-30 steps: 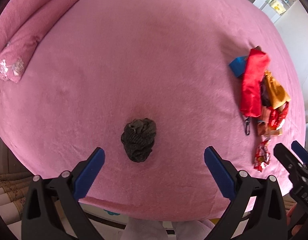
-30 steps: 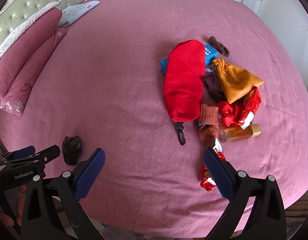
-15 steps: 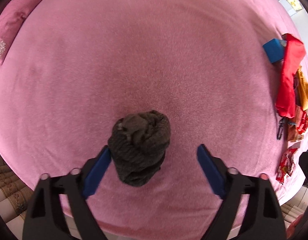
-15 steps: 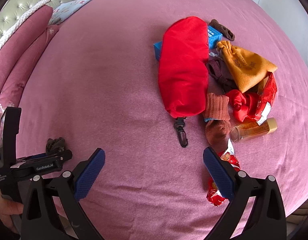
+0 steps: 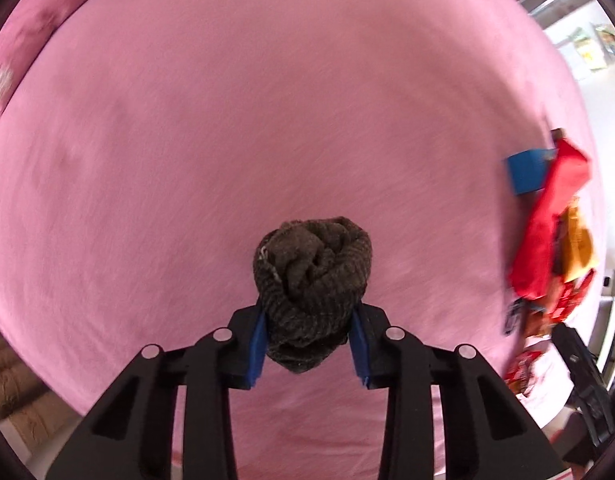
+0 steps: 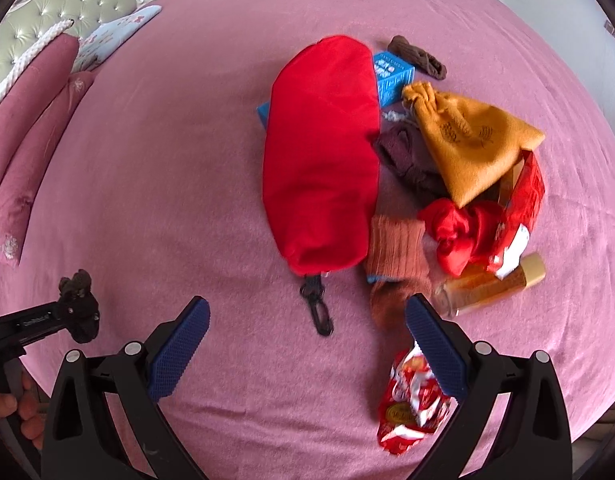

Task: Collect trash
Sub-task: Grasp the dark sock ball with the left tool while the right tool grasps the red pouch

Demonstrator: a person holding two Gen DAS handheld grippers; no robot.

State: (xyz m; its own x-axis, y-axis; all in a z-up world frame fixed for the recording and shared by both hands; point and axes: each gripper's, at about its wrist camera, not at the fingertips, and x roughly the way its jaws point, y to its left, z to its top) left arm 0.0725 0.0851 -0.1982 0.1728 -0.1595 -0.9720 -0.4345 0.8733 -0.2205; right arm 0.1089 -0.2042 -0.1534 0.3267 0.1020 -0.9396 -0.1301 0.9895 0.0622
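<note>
Left gripper (image 6: 73, 314) arm: faint "GenRobot.AI" label; other print unreadable.

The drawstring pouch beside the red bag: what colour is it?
Mustard yellow with dark printing; the pouch shows best in the right wrist view.

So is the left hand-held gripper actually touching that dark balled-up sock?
Touching. The left wrist view shows the left hand-held gripper with both blue pads pressed against the dark sock.

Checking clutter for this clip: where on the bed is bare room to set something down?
Bare pink bedspread runs from the pillows to the red pouch, and ahead of the left gripper holding the dark sock ball. Right of the pouch it is crowded: orange bag, bottle, wrappers.
</note>
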